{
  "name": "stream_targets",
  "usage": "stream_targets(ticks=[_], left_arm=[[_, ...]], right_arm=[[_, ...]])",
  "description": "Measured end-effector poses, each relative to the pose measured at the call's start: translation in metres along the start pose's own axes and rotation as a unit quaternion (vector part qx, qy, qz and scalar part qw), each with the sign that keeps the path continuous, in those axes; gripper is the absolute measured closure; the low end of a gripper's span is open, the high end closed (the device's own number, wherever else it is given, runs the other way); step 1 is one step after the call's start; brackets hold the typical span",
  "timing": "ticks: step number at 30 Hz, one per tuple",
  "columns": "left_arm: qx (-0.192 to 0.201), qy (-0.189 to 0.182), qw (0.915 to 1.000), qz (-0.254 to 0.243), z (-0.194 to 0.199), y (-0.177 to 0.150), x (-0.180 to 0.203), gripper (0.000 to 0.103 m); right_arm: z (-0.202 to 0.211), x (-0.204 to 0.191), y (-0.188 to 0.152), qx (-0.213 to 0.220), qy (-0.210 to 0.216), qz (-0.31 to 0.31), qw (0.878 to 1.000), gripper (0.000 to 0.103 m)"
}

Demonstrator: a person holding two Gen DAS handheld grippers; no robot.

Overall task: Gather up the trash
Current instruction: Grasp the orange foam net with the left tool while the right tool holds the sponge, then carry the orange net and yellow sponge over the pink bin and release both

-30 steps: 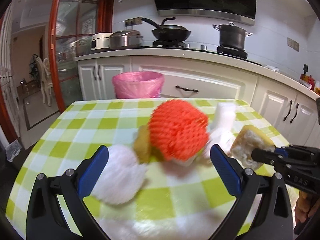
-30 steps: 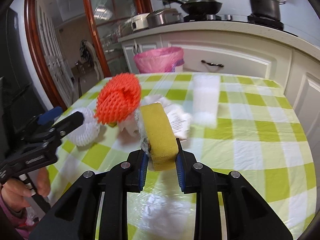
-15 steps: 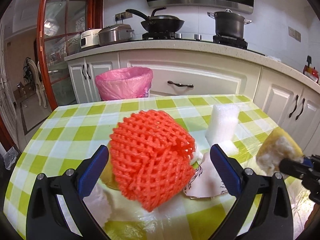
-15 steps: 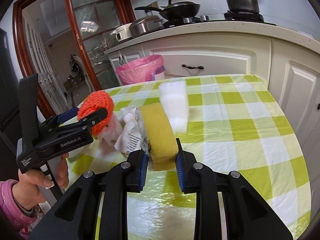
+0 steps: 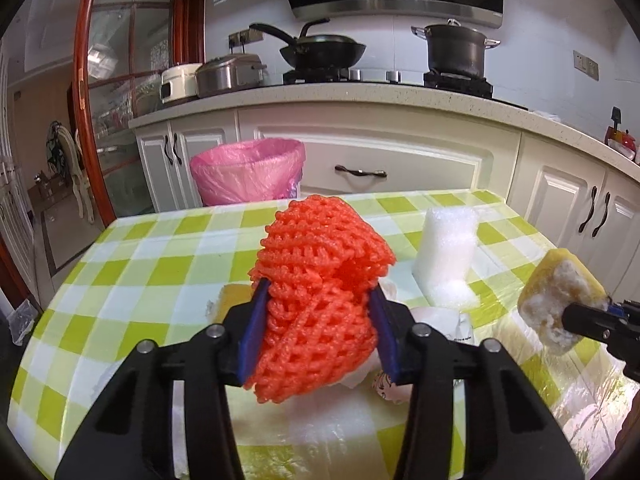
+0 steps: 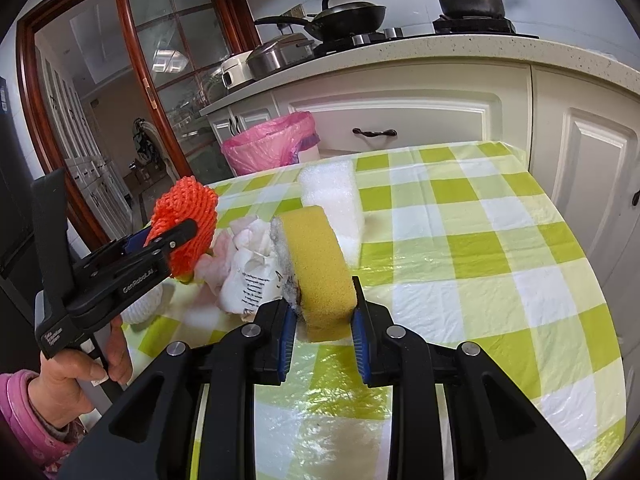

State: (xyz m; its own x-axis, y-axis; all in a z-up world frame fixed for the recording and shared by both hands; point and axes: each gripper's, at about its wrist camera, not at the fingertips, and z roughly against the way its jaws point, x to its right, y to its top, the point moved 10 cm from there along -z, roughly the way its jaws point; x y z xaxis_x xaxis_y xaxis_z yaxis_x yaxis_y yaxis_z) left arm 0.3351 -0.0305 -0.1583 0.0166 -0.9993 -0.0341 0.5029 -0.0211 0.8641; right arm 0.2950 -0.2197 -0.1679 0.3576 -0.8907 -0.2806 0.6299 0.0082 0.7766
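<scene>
My left gripper (image 5: 318, 330) is shut on an orange foam fruit net (image 5: 320, 296) and holds it above the checked table (image 5: 132, 264); the net also shows in the right wrist view (image 6: 186, 226). My right gripper (image 6: 324, 314) is shut on a yellow sponge (image 6: 318, 262), which also shows at the right of the left wrist view (image 5: 560, 298). A white foam block (image 5: 450, 254) stands on the table behind it, also visible in the right wrist view (image 6: 332, 200). Crumpled white paper (image 6: 250, 270) lies between the grippers. A pink-lined trash bin (image 5: 248, 170) stands beyond the table's far edge.
White kitchen cabinets (image 5: 400, 160) with a stove, a pan (image 5: 324, 50) and a pot (image 5: 456, 50) run behind the table. A glass door with a red frame (image 6: 120, 80) is at the left. A white foam net (image 6: 142, 304) lies under the left gripper.
My left gripper has closed on the orange net and lifted it off the table. My right gripper still holds the sponge and has risen slightly.
</scene>
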Motion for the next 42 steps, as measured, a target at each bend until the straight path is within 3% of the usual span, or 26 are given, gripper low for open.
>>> stream_targets(ticks=[8, 21, 33, 42], left_arm=[[0.039, -0.001, 0.9992, 0.008, 0.036, 0.014, -0.009, 0.058], [0.068, 0.003, 0.9968, 0.041, 0.067, 0.036, -0.042, 0.057], [0.086, 0.014, 0.9950, 0.049, 0.063, 0.081, -0.077, 0.056], [0.100, 0.000, 0.9937, 0.049, 0.040, 0.136, -0.099, 0.055]], right_arm=[[0.000, -0.029, 0.019, 0.020, 0.009, 0.020, 1.000, 0.078], [-0.019, -0.077, 0.058, 0.035, 0.027, 0.057, 0.997, 0.077], [-0.049, -0.110, 0.120, 0.050, 0.040, 0.079, 0.995, 0.077], [-0.086, -0.133, 0.179, 0.066, 0.051, 0.086, 0.993, 0.077]])
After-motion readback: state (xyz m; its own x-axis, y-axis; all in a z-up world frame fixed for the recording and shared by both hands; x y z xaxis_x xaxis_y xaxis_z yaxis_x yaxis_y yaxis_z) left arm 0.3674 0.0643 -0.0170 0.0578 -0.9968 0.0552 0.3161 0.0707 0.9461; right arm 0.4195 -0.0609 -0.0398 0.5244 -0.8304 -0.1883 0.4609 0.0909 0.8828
